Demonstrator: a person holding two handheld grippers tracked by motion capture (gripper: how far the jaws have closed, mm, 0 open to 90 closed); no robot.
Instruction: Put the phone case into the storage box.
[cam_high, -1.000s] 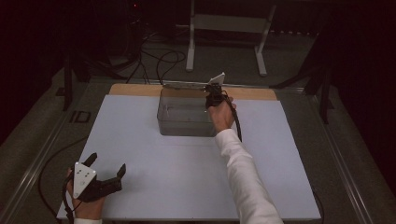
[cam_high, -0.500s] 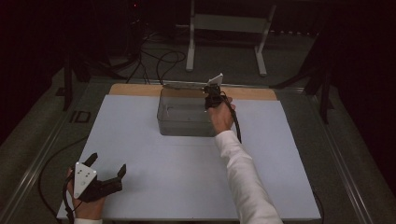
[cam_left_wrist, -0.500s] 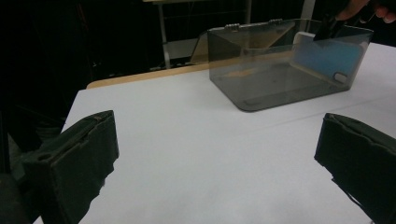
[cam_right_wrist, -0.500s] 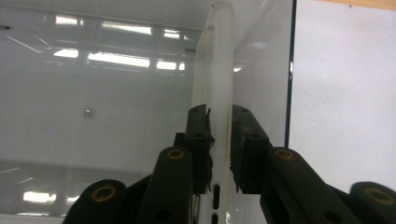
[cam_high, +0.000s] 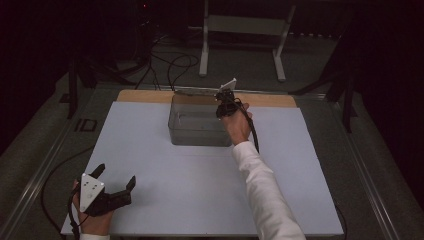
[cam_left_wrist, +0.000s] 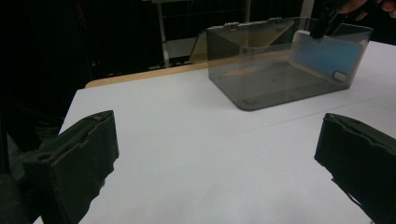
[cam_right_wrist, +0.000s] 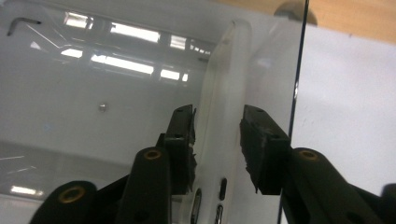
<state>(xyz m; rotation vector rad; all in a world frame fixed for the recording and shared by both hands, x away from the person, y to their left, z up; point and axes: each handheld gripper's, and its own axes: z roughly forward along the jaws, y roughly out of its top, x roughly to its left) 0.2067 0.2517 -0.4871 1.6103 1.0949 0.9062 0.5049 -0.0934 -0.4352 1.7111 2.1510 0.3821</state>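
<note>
1. Right gripper view is showing the right gripper (cam_right_wrist: 217, 140) straddling a white phone (cam_right_wrist: 215, 154) standing on edge inside the clear box (cam_high: 200, 122), jaws apart, not pinching.
2. Phone's long axis is running along the box's right wall.
3. Left gripper (cam_high: 112, 182) is resting spread at the table (cam_high: 200, 190) corner; nothing has shifted noticeably since earlier.

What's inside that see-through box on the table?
A phone-like slab in a pale blue case stands on edge against the right wall of the clear box. The right tongs straddle its top edge. The slab's far face is hidden, and so is its underside.
</note>
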